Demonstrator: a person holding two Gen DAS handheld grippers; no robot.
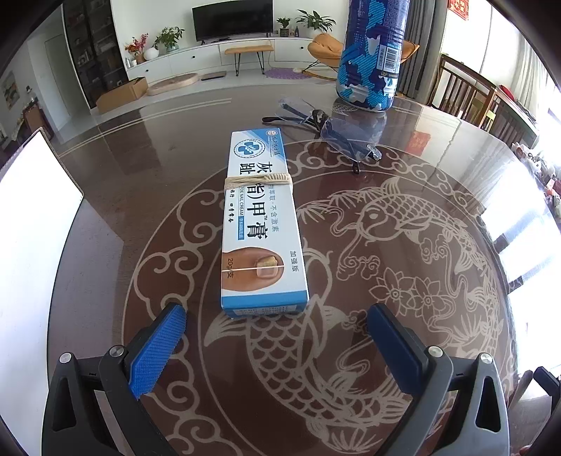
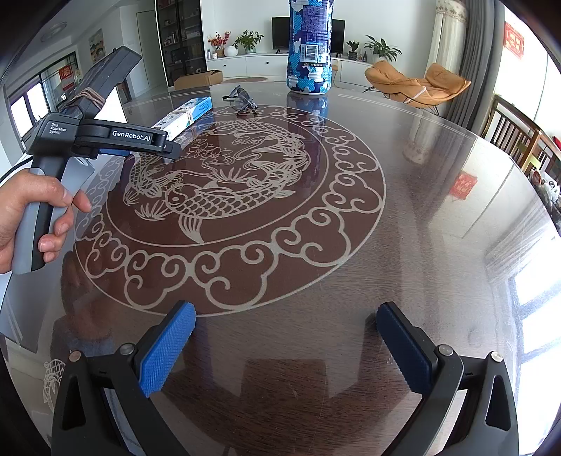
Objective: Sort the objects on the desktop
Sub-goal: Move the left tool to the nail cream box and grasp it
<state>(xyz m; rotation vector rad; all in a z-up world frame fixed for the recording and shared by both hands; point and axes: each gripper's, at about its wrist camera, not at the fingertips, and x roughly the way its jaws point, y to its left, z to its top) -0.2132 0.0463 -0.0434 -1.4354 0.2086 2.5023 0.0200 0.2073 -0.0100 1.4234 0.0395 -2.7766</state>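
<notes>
A dark glass table (image 1: 438,168) with a carp pattern fills both views. The box (image 1: 261,224), bound with a rubber band, lies flat just in front of my left gripper (image 1: 277,336), whose jaws are spread and empty. I judge this is the approach step; next I must go forward and close on its narrow sides. Behind it lie glasses (image 1: 333,131) and a bottle (image 1: 371,52). My right gripper (image 2: 285,336) hangs spread over bare glass.

Living room, daylit. Dark glossy counter (image 2: 403,217) with pale inlaid fish-and-cloud motif. Far white wall: black television (image 1: 232,19) above a low white cabinet (image 1: 196,58), potted plants (image 1: 315,19) on top. Orange lounge chair (image 2: 417,84) beside grey curtain (image 2: 477,52). Wooden chairs (image 1: 463,91) at right. Bright windows (image 2: 536,280) at right.
</notes>
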